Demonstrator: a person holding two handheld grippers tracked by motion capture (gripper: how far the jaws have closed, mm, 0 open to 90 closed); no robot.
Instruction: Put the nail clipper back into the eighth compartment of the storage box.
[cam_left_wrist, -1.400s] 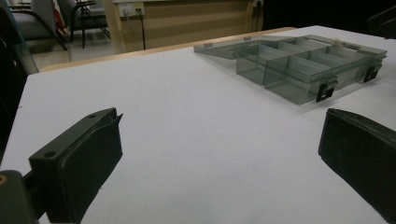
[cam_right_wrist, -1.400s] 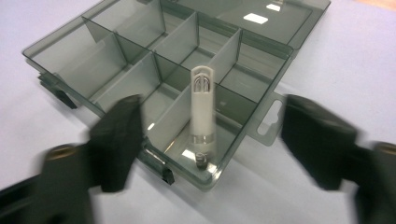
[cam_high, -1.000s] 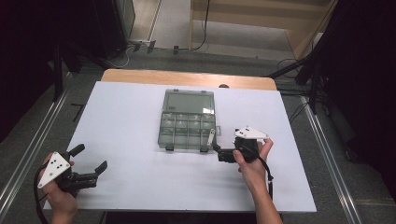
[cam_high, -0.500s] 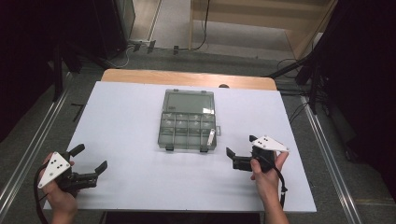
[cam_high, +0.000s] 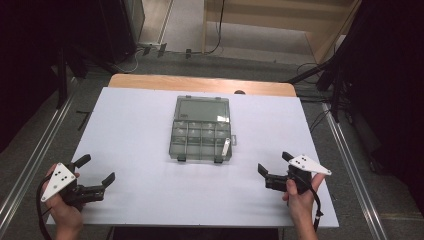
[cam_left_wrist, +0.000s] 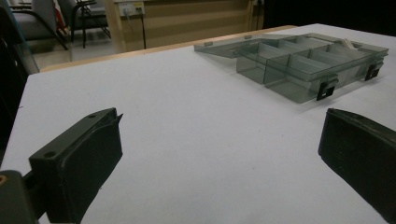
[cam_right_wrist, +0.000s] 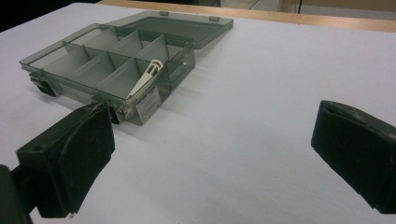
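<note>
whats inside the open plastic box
A white clip leans in a corner compartment of the box, sticking up over the rim. The other compartments look empty, though the dividers hide parts of their floors.

The compartment box (cam_high: 201, 136) lies at the middle of the counter (cam_high: 130, 125), lid open toward the far edge. A clip (cam_high: 226, 147) rests in its near-right compartment. Left gripper (cam_high: 95, 172) sits near-left, right gripper (cam_high: 272, 164) near-right.

Clear grey compartment box (cam_high: 201, 135), lid open, white clip (cam_high: 226, 146) inside
</note>
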